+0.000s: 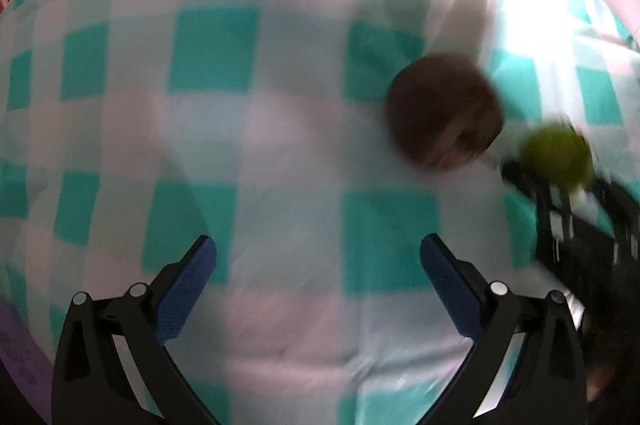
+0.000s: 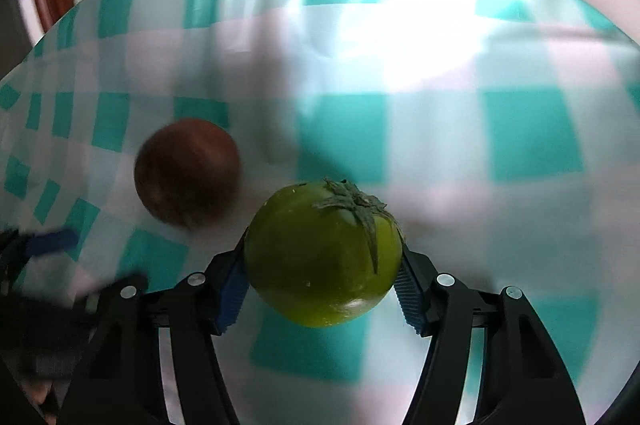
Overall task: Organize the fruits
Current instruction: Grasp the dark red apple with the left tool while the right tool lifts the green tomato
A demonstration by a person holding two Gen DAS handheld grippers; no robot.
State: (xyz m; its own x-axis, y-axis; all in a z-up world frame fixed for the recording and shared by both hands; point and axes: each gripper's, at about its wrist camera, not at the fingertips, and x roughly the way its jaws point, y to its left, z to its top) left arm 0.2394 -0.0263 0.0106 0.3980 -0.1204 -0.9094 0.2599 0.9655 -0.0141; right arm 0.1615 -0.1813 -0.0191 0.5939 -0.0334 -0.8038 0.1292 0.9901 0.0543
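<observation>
while the right gripper (image 2: 322,289) hangs above the checked cloth (image 2: 532,137) on the surface, its blue jaws press both sides of a green tomato (image 2: 320,257), stem cap turned up, lifted clear of the cloth. just beside it a dark brown round fruit (image 2: 186,171) sits on the cloth. the left gripper (image 1: 318,285) hovers near that brown fruit, jaws spread wide with nothing between them. blur hides the surface's edges.
</observation>
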